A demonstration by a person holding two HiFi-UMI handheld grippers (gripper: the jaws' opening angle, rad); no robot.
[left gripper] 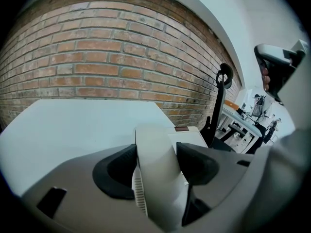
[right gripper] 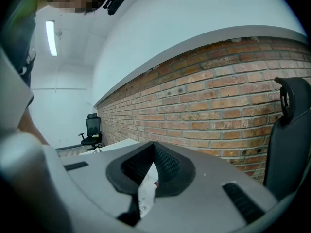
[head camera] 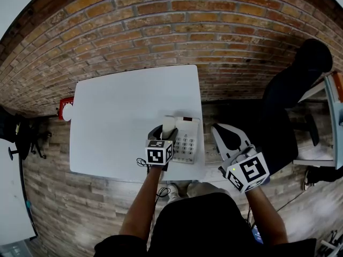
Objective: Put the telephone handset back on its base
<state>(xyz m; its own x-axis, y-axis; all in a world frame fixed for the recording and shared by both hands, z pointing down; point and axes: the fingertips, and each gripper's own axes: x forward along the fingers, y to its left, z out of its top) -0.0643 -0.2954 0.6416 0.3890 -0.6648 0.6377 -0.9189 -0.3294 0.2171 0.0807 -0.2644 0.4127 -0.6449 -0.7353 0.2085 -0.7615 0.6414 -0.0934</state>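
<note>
One handset [left gripper: 154,178], rigid pale plastic, light but slick, clamped mid-grip in my left claw [head camera: 164,133], lower centre of frame, at left side of base [head camera: 186,142] near counter [head camera: 118,116] right edge; right claw [right gripper: 153,149] closed, empty

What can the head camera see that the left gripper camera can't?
Only the head view shows the grey-buttoned keypad on the cream telephone base and a red object beside the white table. Only the left gripper view shows the black pads of the left tool squeezing both sides of the cream plastic handset. Both show the table, the red brick wall and the handset.
</note>
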